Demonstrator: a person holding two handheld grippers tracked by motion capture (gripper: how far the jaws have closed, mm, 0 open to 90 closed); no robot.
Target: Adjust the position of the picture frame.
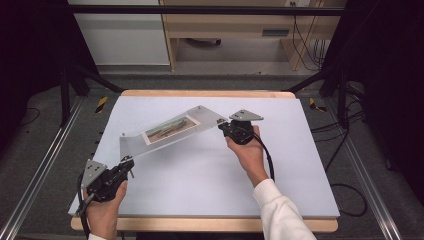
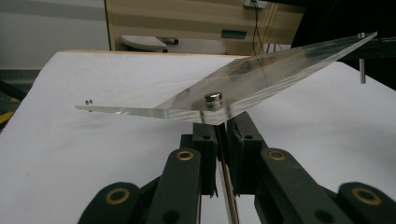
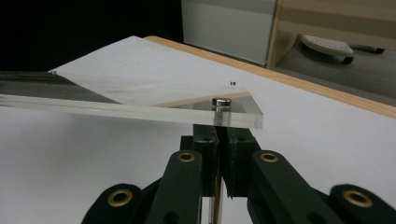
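A clear acrylic photo frame (image 1: pixel 170 129) with a small landscape picture (image 1: pixel 167 128) in its middle hangs above the white table, held by two opposite corners. My left gripper (image 1: pixel 125 167) is at its near-left corner. In the left gripper view the jaws (image 2: pixel 222 126) are shut on a thin metal post under the corner's round cap (image 2: pixel 213 100). My right gripper (image 1: pixel 227 127) is at the far-right corner. In the right gripper view its jaws (image 3: pixel 219 133) are likewise shut on the post below a cap (image 3: pixel 221 103). The plate (image 2: pixel 261 74) slopes up toward the far corner pin (image 2: pixel 362 70).
The white table sheet (image 1: pixel 200 175) has a wooden rim (image 1: pixel 210 93) at the back and front. Metal rails (image 1: pixel 40 165) run along both sides. Beyond the table stand a pale cabinet (image 1: pixel 120 35) and a wooden shelf unit (image 1: pixel 235 25), with cables on the floor at the right.
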